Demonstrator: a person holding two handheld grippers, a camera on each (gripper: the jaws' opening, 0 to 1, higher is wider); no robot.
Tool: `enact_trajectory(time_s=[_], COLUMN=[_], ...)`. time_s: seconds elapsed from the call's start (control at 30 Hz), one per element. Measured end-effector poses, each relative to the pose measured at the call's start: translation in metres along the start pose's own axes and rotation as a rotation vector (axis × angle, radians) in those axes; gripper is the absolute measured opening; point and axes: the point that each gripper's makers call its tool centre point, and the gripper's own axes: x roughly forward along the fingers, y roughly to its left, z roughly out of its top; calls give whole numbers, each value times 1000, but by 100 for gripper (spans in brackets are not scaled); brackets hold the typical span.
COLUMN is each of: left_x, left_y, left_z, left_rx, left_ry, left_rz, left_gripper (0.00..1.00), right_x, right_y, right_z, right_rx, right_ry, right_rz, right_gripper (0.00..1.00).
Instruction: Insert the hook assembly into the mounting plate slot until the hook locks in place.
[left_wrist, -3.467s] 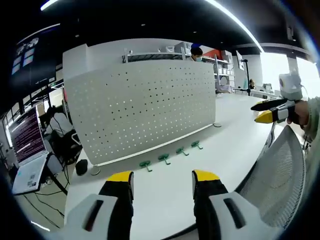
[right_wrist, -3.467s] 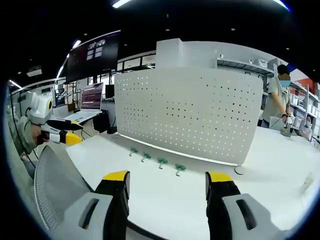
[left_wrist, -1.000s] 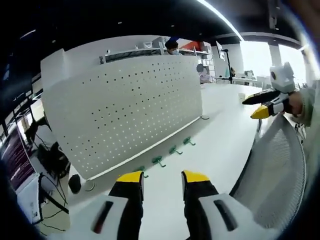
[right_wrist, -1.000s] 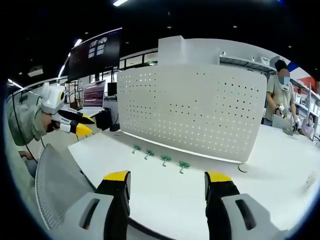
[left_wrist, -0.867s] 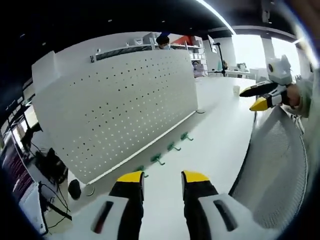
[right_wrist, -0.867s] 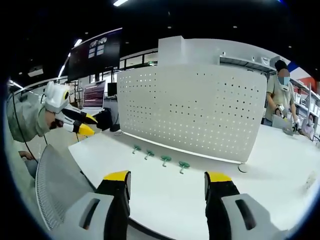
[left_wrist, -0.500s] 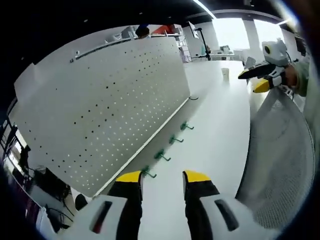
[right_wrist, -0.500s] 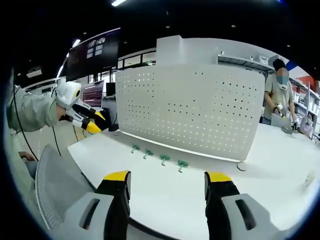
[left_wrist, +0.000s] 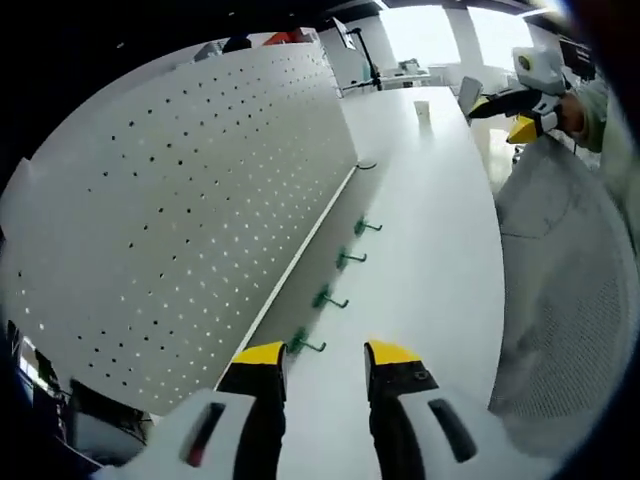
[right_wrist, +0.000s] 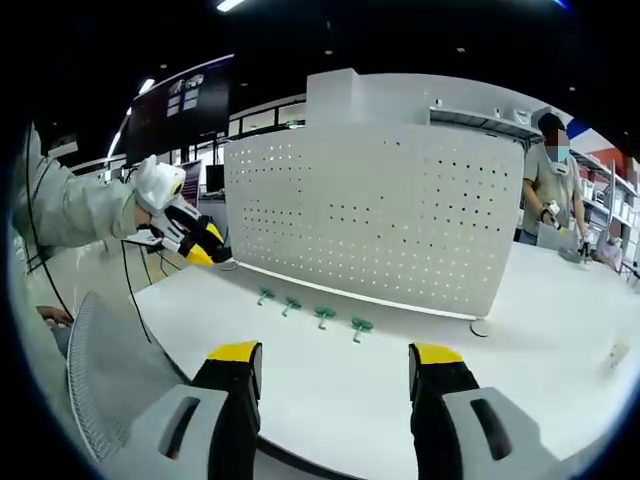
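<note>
The step in hand looks like the reach for a first hook: the left hand-held gripper (left_wrist: 323, 356) hangs low over the white desk (left_wrist: 430, 250) with its yellow-tipped jaws parted and nothing between them, the nearest green hook (left_wrist: 303, 345) lying just ahead of the left jaw tip. To do this well, I would bring the jaws down squarely across that hook's shank rather than its round base, close firmly so it cannot twist, and only then carry it to a hole in the perforated mounting plate (left_wrist: 190, 200), which stands upright along the desk directly behind the row. The right hand-held gripper (right_wrist: 335, 357) is likewise spread and empty, held back from the desk edge and well apart from the hooks; keeping it there leaves plate and hooks in sight (it could later steady the plate if the push tips it). Counted in the right gripper view: four green hooks, at (right_wrist: 265, 295), (right_wrist: 291, 304), (right_wrist: 325, 315) and (right_wrist: 360, 326), lying in a line on the desk just before the plate's foot; one mounting plate; two grippers. A person (right_wrist: 552, 190) stands behind the plate's far end.
</note>
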Motion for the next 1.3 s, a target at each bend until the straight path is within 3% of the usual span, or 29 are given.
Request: enact_trajectory(time_s=[0.33,0.57,0.8,1.3], left_x=[21,37,54,82], left_y=[23,29,35,45], left_z=[-6,-14,-27,-45], left_rx=[61,141,156,156], left_ry=[40,71,103,143], left_rz=[-47,-100,-145,-175], left_gripper=[30,26,23,19], right_x=[3,2,0,-13], right_y=[3,3,1,-6], right_z=[-1,-5,-5,-3], right_rx=[14,23,34,48], right_ry=[7,21,29,28], right_rz=[-6,-19,-41,-102], right_gripper=[57,57,57,57])
